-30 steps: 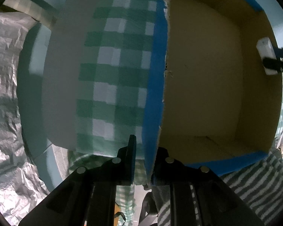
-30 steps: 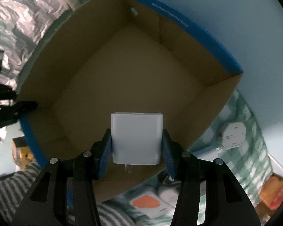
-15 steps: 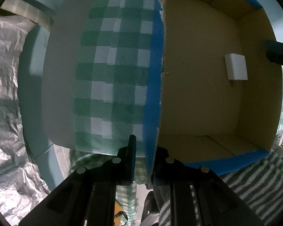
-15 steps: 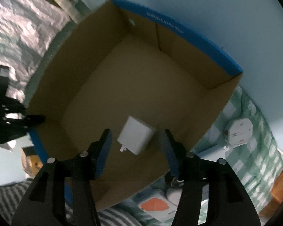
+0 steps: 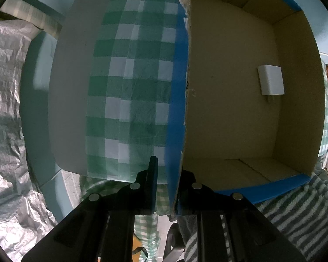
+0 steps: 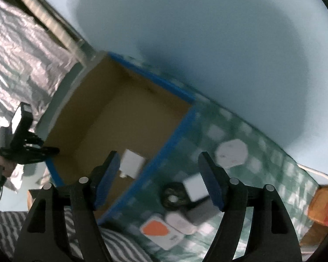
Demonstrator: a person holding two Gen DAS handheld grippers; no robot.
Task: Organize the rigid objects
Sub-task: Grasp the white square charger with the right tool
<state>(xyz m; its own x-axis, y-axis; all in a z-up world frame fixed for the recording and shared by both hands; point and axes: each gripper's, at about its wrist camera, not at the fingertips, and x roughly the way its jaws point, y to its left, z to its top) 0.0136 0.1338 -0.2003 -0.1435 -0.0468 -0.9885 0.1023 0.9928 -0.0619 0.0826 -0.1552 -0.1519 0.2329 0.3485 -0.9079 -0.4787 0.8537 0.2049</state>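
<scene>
- The left gripper [image 5: 166, 180], black with blue pads, is pinched on the near wall of the open brown cardboard box with blue-taped rim [image 5: 229, 120]; one finger sits outside the wall and the other inside, with the torn cardboard edge running up between them
- In the right wrist view that same left gripper [image 6: 49, 151] shows at the box's [image 6: 129, 118] left corner, held by a hand in a striped sleeve
- The small white rectangular plug adapter [image 5: 271, 80] lies flat on the box floor, near the right-hand wall and touching no wall; its short prongs point toward the near side
- Seen from the right wrist, the adapter [image 6: 132, 163] rests in the box's near corner, just beyond the left fingertip of the right gripper
- The right gripper [image 6: 159, 181] hangs above the box edge and the table with its fingers spread wide and nothing between them
- The green and white checked tablecloth [image 6: 262, 152] carries the remaining items to the right of the box: a white hexagonal device [image 6: 230, 154], a white cube-shaped charger [image 6: 195, 188], a dark round coiled object [image 6: 173, 196], a grey block [image 6: 200, 214] and a white card with an orange shape [image 6: 158, 230]
- These items are blurred, so finer detail cannot be told
- An orange carton [image 6: 322, 205] sits at the far right
- Crinkled silver foil [image 5: 4, 109] covers the area to the left of the box
</scene>
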